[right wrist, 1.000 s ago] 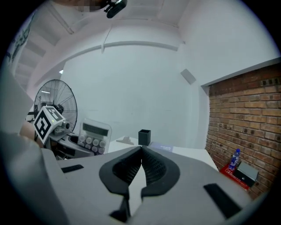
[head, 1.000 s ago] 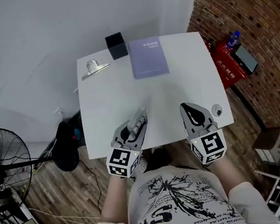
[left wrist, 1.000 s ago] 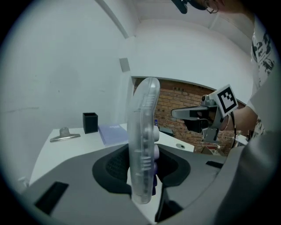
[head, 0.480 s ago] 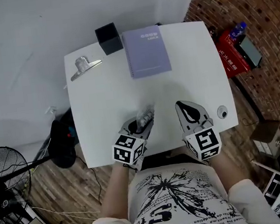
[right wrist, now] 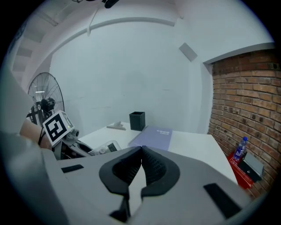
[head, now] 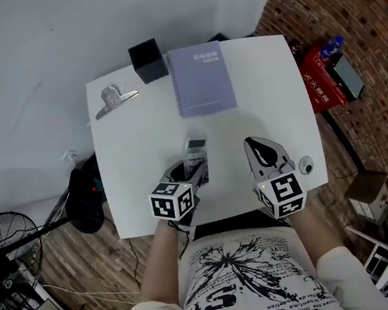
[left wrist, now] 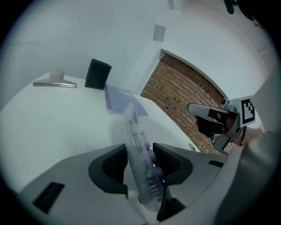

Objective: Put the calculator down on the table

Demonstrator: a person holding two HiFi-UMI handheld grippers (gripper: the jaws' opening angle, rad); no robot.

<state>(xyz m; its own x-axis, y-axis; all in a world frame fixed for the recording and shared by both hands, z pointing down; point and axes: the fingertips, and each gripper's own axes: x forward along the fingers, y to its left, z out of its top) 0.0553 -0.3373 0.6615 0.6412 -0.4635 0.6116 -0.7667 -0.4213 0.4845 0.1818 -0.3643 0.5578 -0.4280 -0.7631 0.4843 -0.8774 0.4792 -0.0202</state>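
The calculator [head: 195, 154], a clear-cased one with purple keys, lies between the jaws of my left gripper [head: 195, 173] near the front of the white table [head: 136, 144]. In the left gripper view the calculator [left wrist: 138, 162] stands edge-on and tilted between the pads, with gaps beside it. Those jaws are opening. The right gripper view shows the calculator [right wrist: 104, 147] low over the table with its display up. My right gripper [head: 253, 143] hovers to its right, shut and with nothing in it [right wrist: 141, 149].
A purple notebook [head: 202, 79], a black pen holder [head: 148, 61] and a metal clip [head: 112, 99] lie at the table's far side. A small round object [head: 306, 166] sits by the front right edge. A red box [head: 319, 81] and a fan [head: 7, 246] stand on the floor.
Both grippers have sunk toward the table. The left one has rolled, so the calculator now shows its display side up and lies lower, close to the tabletop.
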